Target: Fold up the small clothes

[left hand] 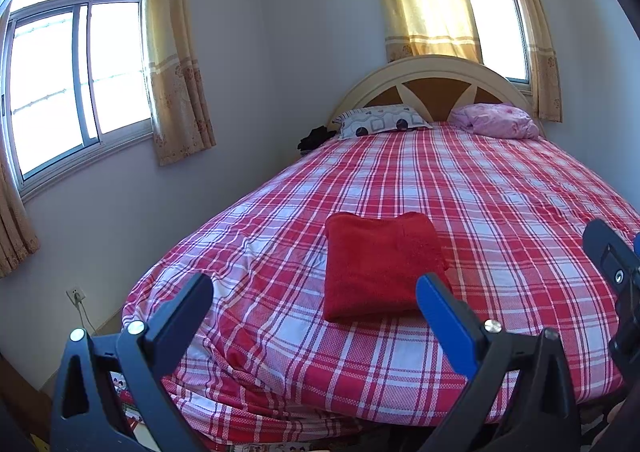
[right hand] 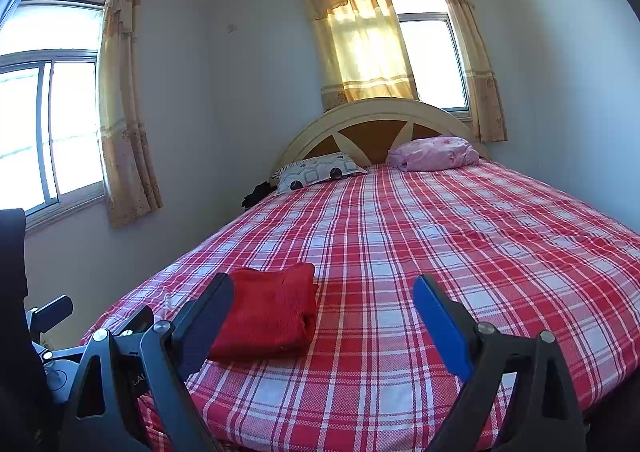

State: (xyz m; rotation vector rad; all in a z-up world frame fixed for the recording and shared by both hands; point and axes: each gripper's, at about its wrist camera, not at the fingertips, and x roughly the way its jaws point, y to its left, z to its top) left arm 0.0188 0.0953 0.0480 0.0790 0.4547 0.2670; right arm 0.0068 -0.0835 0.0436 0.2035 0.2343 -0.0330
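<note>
A red garment [left hand: 380,264] lies folded into a neat rectangle on the red plaid bedspread [left hand: 500,211], near the foot of the bed. My left gripper [left hand: 314,288] is open and held back from the bed's near edge, with nothing between its fingers. In the right wrist view the folded red garment [right hand: 272,312] sits ahead and to the left, partly behind the left finger. My right gripper [right hand: 324,288] is open wide and empty above the bedspread [right hand: 460,232]. The right gripper's body also shows at the right edge of the left wrist view.
A patterned pillow [left hand: 380,121] and a bunched pink blanket [left hand: 496,119] lie by the cream headboard [left hand: 432,71]. Dark clothing [left hand: 316,137] sits beside the pillow at the bed's left side. Windows with beige curtains [left hand: 176,51] line both walls. A wall socket [left hand: 76,294] is low left.
</note>
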